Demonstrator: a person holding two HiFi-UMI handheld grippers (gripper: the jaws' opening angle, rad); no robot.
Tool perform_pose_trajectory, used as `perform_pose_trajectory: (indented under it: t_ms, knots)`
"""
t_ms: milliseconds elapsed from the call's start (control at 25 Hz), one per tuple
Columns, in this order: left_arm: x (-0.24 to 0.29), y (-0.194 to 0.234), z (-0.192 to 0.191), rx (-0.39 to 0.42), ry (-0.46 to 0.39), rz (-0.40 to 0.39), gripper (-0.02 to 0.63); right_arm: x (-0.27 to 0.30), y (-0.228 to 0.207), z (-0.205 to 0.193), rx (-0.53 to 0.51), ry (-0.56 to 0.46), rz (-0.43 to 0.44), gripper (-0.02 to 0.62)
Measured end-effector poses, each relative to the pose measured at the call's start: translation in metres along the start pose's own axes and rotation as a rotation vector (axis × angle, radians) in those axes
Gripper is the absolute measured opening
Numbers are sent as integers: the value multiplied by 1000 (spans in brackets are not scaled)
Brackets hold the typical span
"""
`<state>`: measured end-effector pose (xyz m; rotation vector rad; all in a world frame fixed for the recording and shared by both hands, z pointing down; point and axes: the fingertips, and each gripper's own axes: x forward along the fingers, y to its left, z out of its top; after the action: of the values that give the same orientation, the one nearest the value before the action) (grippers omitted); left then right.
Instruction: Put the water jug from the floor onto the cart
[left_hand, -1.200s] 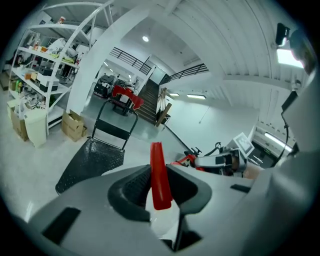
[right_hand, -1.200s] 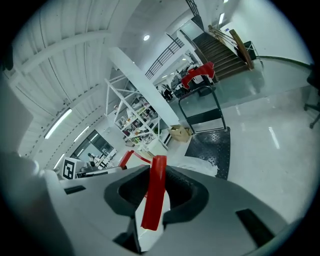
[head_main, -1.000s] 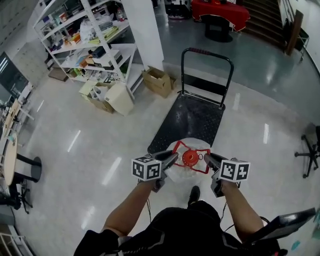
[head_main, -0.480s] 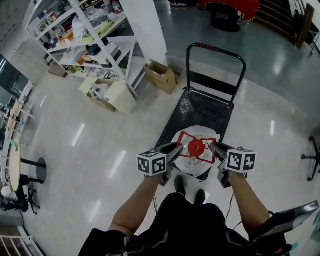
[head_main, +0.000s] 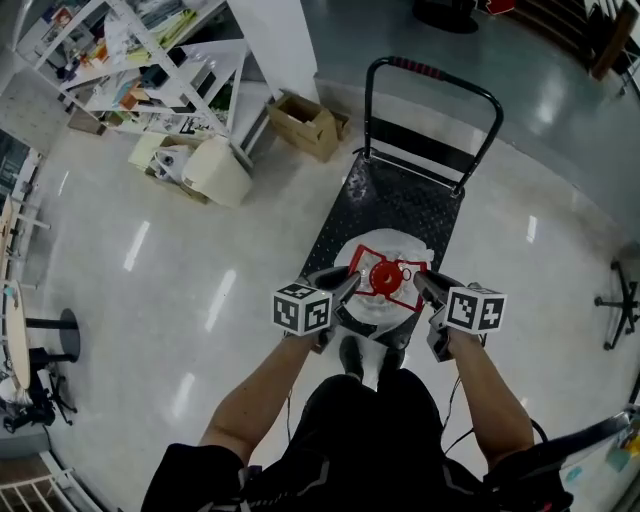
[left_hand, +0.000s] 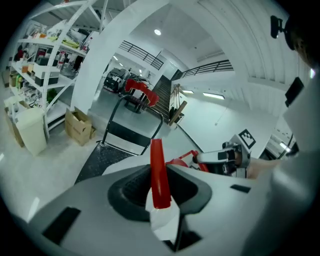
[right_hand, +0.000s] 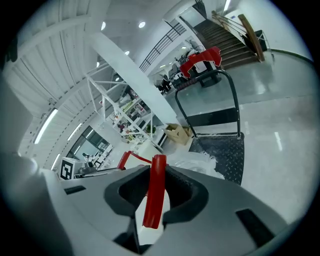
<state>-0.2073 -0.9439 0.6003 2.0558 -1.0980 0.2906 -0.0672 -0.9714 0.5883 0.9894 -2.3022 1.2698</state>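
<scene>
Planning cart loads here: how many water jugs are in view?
1. The water jug is at the near end of the cart, its red handle gripped by the left gripper and right gripper. Others may be out of view.

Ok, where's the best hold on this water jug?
The red handle frame around its cap: thin bars on each side, so the left gripper comes in from the left, the right gripper from the right, as they grip now. The rounded body of the water jug looks too wide for the jaws.
</scene>
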Motion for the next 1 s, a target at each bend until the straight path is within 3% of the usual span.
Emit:
perform_pose_trajectory:
  t_ms: [240,520,760,1000]
  knots:
    - [50,51,-16,-39,31,57,84,62,-48,-1,-2,74,2,91]
    - [89,101,-64,-73,75,85,84,116,-93,-37,21,133,-15,91]
    - [97,127,-79,-129,41,108,84,137,-105,-48,41,122,-7,91]
    - [97,138,-91,-119,67,127,84,141,-112,-53,66,143,-21,91]
